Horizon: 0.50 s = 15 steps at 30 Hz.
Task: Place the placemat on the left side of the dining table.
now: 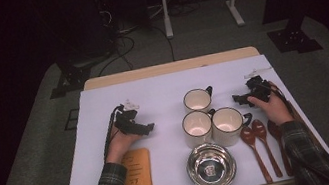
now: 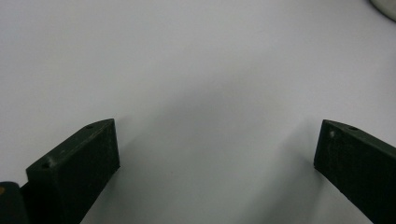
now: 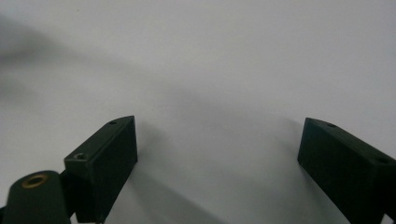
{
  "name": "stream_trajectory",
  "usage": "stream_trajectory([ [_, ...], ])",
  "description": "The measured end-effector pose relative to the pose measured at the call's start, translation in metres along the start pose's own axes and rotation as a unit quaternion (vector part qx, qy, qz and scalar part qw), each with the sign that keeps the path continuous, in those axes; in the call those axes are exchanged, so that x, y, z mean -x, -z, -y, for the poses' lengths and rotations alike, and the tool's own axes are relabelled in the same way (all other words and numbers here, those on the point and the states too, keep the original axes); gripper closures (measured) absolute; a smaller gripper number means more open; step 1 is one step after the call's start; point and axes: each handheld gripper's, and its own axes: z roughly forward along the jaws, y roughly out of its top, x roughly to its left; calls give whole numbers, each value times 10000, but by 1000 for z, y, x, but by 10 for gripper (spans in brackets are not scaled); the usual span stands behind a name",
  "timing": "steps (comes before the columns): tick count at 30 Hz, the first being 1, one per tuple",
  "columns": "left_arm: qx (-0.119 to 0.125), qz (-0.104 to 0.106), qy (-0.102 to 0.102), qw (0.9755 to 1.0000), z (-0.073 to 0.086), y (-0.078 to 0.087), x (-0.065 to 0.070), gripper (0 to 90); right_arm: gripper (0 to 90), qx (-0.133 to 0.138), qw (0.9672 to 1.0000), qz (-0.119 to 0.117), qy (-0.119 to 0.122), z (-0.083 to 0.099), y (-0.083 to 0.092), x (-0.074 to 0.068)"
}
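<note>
Three white mugs with dark rims stand mid-table: one at the back (image 1: 197, 100), two side by side in front of it (image 1: 196, 126) (image 1: 229, 125). Before them sits a shiny steel bowl (image 1: 211, 165). Three brown wooden spoons (image 1: 263, 147) lie to its right. My left gripper (image 1: 147, 128) rests low on the white sheet, left of the mugs, open, nothing between its jaws (image 2: 215, 163). My right gripper (image 1: 237, 99) sits right of the mugs, above the spoons, also open over bare sheet (image 3: 217, 158).
A brown card (image 1: 137, 172) lies near the front edge by the left forearm. The white sheet (image 1: 152, 92) covers a wooden table. A white mug's edge (image 2: 385, 8) peeks in at the top right of the left gripper view. Beyond the table, cables and stands on grey floor.
</note>
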Motion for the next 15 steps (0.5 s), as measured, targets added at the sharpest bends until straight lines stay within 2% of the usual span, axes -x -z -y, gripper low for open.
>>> stream_trajectory([
  [6, 30, 10, 80, 10000, -3, 1, 1, 0, 105, 5, 10000, -1, 2, 0, 0, 0],
  [15, -119, 6, 133, 9998, -6, 7, 4, 0, 105, -1, 10000, -12, -6, 0, 0, 0],
])
